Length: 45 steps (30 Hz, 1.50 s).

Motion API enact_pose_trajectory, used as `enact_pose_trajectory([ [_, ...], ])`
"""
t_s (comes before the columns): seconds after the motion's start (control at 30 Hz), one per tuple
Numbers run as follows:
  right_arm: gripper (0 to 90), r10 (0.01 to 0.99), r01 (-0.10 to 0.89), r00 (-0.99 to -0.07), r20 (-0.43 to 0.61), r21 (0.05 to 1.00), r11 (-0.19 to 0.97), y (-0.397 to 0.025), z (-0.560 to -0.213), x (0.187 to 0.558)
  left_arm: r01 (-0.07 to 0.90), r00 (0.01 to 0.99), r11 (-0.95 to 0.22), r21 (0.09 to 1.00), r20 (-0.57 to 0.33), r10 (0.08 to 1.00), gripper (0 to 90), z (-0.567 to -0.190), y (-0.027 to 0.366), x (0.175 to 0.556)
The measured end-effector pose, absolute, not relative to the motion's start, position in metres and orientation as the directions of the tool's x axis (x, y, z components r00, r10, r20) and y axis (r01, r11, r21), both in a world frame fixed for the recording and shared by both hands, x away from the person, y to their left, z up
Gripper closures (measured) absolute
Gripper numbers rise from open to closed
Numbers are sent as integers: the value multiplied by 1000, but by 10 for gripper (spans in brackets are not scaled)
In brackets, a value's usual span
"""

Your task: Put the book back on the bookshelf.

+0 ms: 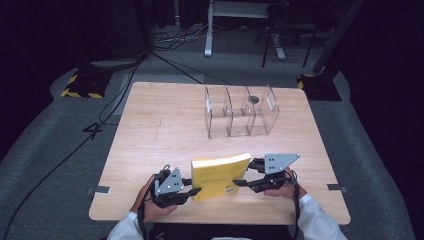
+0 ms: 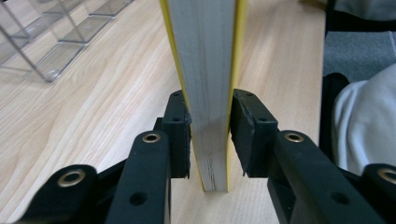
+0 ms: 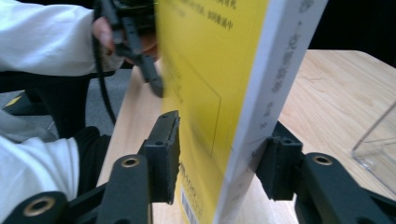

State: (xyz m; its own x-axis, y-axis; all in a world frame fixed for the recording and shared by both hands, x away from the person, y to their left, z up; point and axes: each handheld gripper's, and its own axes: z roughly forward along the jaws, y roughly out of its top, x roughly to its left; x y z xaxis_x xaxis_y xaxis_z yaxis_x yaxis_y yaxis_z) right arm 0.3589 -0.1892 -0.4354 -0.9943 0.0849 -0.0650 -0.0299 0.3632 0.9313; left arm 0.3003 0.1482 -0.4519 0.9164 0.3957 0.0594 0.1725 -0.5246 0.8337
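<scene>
you had one book [image 1: 220, 175] between your two grippers, standing upright on the near part of the table [image 1: 160, 125], a little right of the middle. its covers were bright yellow and its page block off-white — a thick paperback by the look of it. there was dark print across the top of the cover in the right gripper view, and grey characters ran down the pale spine, but both were too blurred to read; a small barcode-like patch sat low on the cover, also unreadable.

your left gripper [image 1: 194, 192] met the book's left end. in the left gripper view its two pads [image 2: 180, 135] sat on either side of the book's edge, the left pad against the yellow cover, the right one touching or just off it — so the jaws were narrowed to about the book's thickness, and a firm pinch could not be confirmed.

your right gripper [image 1: 239, 180] came in at the book's right end. in its own view the jaws straddled the spine end, the far pad against it, the near pad [image 3: 164, 154] just off the cover.

beyond the book, well apart from it, stood one clear rack [image 1: 242, 112] with three slots.
</scene>
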Motion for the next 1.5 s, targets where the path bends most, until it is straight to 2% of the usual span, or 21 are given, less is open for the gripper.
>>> enact_pose_trajectory([
  [0.1, 606, 12, -59, -998, -68, 930, 364, -192, -436, 352, 180, 912, -520, 835, 55, 405, 645, -452, 149, 303],
  [0.3, 628, -33, -90, -996, -84, 917, 387, -185, -437, 344, 168, 916, -513, 842, 59, 396, 608, -453, 145, 310],
  [0.4, 638, 4, -97, -994, -108, 904, 416, -174, -444, 341, 168, 917, -507, 846, 55, 396, 609, -454, 141, 313],
  [0.47, 698, 41, -84, -993, -110, 910, 407, -175, -445, 342, 166, 915, -501, 849, 57, 399, 609, -455, 140, 314],
  [0.53, 719, 61, -54, -995, -84, 921, 386, -178, -447, 345, 160, 915, -499, 852, 61, 398, 610, -456, 137, 314],
  [0.83, 700, 132, -22, -988, -77, 928, 372, -191, -451, 340, 139, 916, -504, 852, 83, 392, 603, -457, 119, 318],
  [1.0, 719, 171, -6, -983, -66, 945, 326, -194, -446, 339, 120, 919, -509, 853, 98, 381, 599, -458, 109, 322],
  [1.5, 747, 275, 12, -957, -90, 938, 347, -207, -443, 347, 128, 908, -498, 858, 101, 407, 550, -459, 86, 347],
])
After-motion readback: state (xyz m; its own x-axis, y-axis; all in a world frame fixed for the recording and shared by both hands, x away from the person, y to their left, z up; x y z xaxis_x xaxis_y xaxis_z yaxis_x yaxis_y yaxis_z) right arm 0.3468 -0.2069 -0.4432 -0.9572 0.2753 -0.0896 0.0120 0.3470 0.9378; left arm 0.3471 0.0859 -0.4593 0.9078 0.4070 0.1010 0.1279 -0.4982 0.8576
